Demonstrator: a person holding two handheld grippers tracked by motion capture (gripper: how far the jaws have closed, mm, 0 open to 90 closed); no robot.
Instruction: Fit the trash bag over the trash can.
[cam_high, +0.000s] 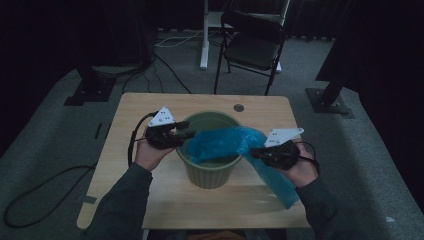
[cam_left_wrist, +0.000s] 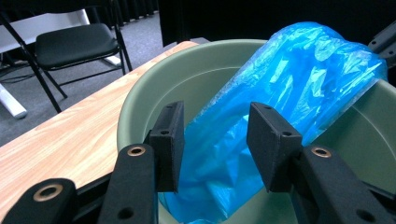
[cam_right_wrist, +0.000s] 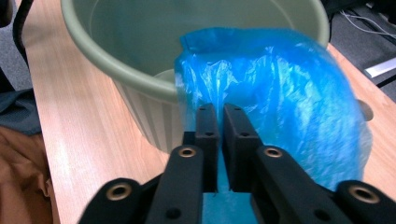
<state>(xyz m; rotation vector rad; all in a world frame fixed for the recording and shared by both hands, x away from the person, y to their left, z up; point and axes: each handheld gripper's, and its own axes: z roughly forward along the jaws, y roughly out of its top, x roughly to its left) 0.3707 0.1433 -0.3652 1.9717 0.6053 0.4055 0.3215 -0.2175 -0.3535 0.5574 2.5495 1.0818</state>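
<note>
- A green ribbed bucket (cam_high: 209, 165) stands near the middle of the light wooden surface (cam_high: 130, 150), slightly toward the person's side.
- A blue plastic bag (cam_high: 235, 142) drapes across the bucket: one end hangs down inside it, the middle lies over the rim on the person's right, and the rest trails down outside onto the surface near the front right corner.
- The left claw (cam_high: 189, 134) sits at the bucket's left rim, held in the person's left hand (cam_high: 150, 152), pointing in over the opening.
- In the left gripper view the left claw (cam_left_wrist: 212, 144) stands spread, its two black pads on either side of the bag's (cam_left_wrist: 261, 126) lower end inside the bucket (cam_left_wrist: 140, 102); clear gaps show between pads and plastic, so nothing is pinched there.
- The right claw (cam_high: 255, 152) is beside the bucket's right rim, held in the person's right hand (cam_high: 302, 167), where the bag crosses the edge.
- In the right gripper view the right claw (cam_right_wrist: 219, 112) is pressed together on a fold of the bag (cam_right_wrist: 280, 107); blue plastic shows in the narrow slit between the pads and below them.
- That view also shows the bucket (cam_right_wrist: 121, 70) just behind the pinch, with the bag bulging upward over its rim.
- A black folding chair (cam_high: 252, 45) stands on the grey floor beyond the far edge of the surface, and cables lie on the floor to the left of it.
</note>
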